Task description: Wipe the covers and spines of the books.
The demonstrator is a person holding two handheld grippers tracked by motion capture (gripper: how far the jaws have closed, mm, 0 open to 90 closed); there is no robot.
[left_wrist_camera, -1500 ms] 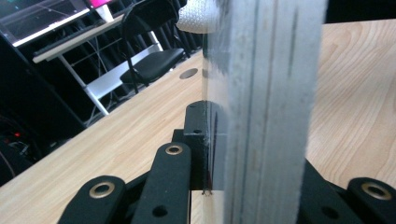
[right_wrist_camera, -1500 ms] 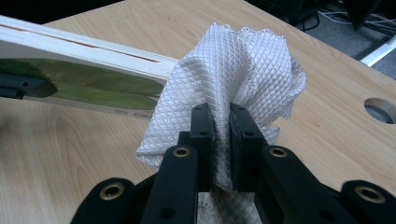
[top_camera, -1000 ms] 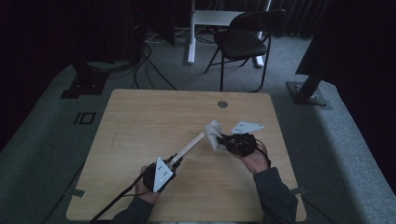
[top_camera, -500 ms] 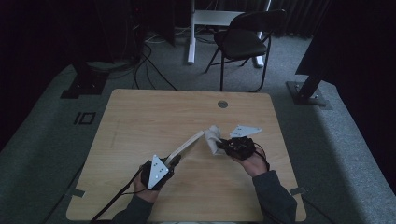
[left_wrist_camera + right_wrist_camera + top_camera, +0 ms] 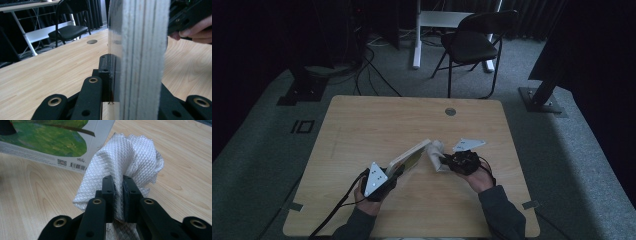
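Note:
A flat board with a green picture and a barcode on its face is tilted up off the wooden table. My left gripper is shut on its near end; in the left gripper view the layered edge of the board stands upright between the jaws of the left gripper. A white quilted cloth is bunched against the board's far end. My right gripper is shut on it. In the right gripper view the cloth billows above the right gripper, with the board beyond.
The table has a round cable hole near its far edge. A black folding chair and a white desk frame stand beyond it. A cable trails off the table's front left. The person's other hand is close on the right.
Both hands have drawn slightly toward the person, the left one also a little leftward. The board and cloth moved with them and stay held.

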